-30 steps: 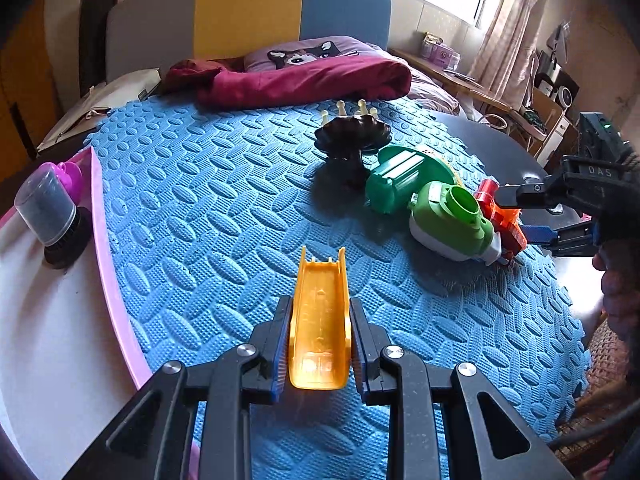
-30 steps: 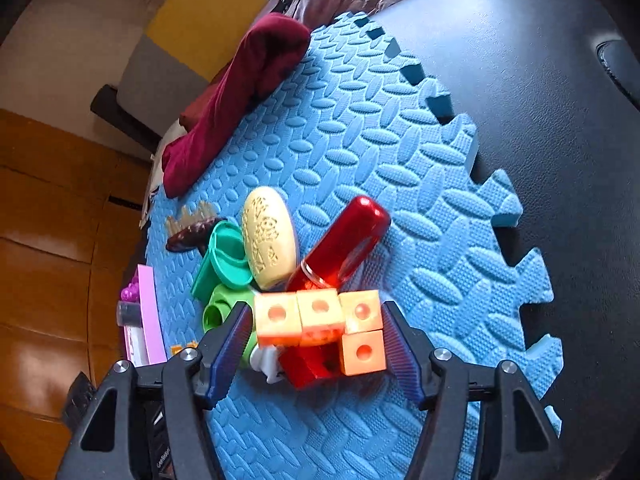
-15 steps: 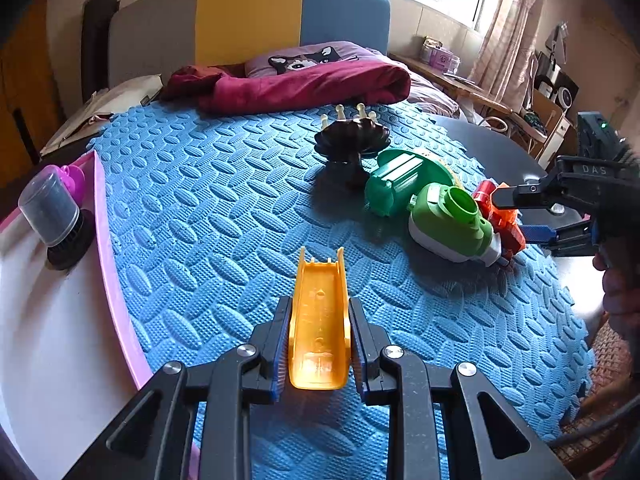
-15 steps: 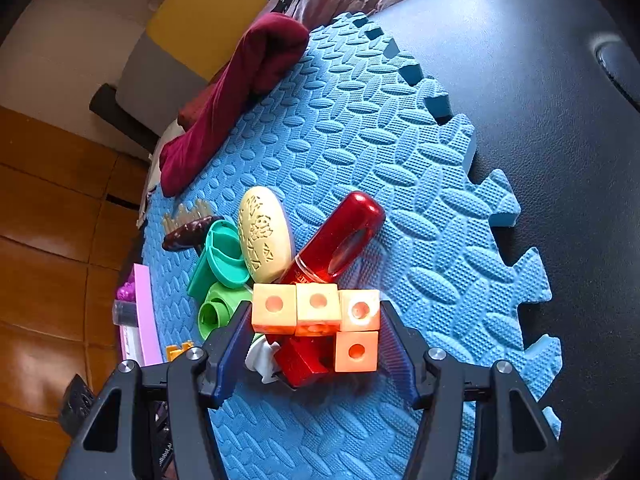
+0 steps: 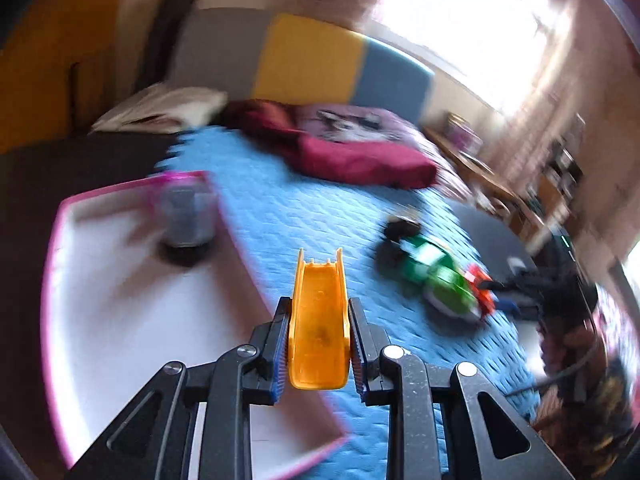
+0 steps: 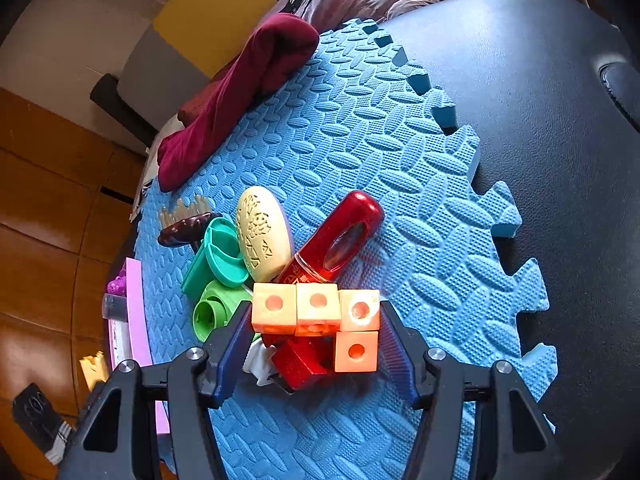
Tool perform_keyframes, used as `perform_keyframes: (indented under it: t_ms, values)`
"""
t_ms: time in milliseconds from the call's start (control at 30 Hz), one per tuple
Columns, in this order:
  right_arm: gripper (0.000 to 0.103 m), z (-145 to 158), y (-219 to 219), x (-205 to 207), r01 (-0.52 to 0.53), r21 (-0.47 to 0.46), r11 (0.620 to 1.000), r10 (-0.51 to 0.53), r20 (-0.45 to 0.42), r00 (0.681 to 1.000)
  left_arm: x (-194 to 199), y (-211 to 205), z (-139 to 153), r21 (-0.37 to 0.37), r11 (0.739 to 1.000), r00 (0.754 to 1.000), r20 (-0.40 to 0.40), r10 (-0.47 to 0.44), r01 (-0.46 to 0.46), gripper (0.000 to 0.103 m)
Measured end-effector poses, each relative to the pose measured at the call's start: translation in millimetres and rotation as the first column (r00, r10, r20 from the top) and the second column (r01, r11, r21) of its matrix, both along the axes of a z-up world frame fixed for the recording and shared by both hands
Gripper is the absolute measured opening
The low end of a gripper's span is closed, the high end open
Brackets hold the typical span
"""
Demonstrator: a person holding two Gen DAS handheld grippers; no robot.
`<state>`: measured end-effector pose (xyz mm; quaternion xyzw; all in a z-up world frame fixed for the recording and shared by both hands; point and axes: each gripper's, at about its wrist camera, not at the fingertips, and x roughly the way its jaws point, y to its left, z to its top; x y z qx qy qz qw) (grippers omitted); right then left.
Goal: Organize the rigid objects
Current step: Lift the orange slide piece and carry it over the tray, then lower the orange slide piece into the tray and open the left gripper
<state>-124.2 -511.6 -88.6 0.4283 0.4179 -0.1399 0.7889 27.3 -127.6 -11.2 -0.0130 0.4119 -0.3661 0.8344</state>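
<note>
My left gripper (image 5: 319, 344) is shut on an orange plastic chute piece (image 5: 319, 320), held above the right edge of a white tray with a pink rim (image 5: 120, 300). My right gripper (image 6: 314, 332) has its jaws shut on an orange L-shaped block of cubes (image 6: 320, 314), over the toy pile on the blue foam mat (image 6: 360, 140). The pile holds a red bottle (image 6: 340, 240), a cream oval piece (image 6: 262, 236), a teal piece (image 6: 220, 254), a green tube piece (image 6: 212, 312) and a dark brown comb-like toy (image 6: 184, 230).
A grey-capped jar (image 5: 186, 220) stands in the tray. A maroon cloth (image 6: 240, 92) lies at the mat's far edge. The black table (image 6: 540, 100) extends right of the mat. The right gripper shows in the left wrist view (image 5: 532, 296) beside the pile.
My left gripper has swung left with the orange chute, from over the mat to over the tray's edge; its view is blurred. The right gripper has closed in on the orange block.
</note>
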Motion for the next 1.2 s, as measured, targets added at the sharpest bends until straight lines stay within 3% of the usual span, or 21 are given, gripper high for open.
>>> perform_keyframes:
  t_ms: [167, 367, 567, 867, 1000, 1200]
  values:
    - [0.062, 1, 2, 3, -0.012, -0.023, 1.000, 0.012, -0.015, 1.000, 51, 40, -9, 0.032, 0.984, 0.984, -0.043, 0.175, -0.174, 0.026]
    - [0.062, 0, 3, 4, -0.015, -0.030, 0.999, 0.014, -0.017, 1.000, 92, 59, -21, 0.059, 0.959, 0.955, -0.090, 0.281, -0.276, 0.026]
    - [0.062, 1, 4, 6, -0.023, -0.054, 0.998, 0.022, -0.024, 0.999, 118, 59, -36, 0.086, 0.946, 0.937, -0.134, 0.322, -0.312, 0.026]
    - [0.062, 4, 11, 11, -0.055, -0.126, 0.991, 0.049, -0.049, 0.998, 160, 36, -61, 0.152, 0.937, 0.932, -0.142, 0.334, -0.313, 0.027]
    - [0.062, 5, 11, 12, -0.060, -0.138, 0.989, 0.053, -0.052, 0.997, 157, 36, -61, 0.156, 0.936, 0.933, -0.130, 0.335, -0.315, 0.034]
    - [0.062, 5, 11, 13, -0.061, -0.142, 0.988, 0.054, -0.054, 0.997, 138, 45, -52, 0.165, 0.931, 0.937, -0.073, 0.341, -0.326, 0.036]
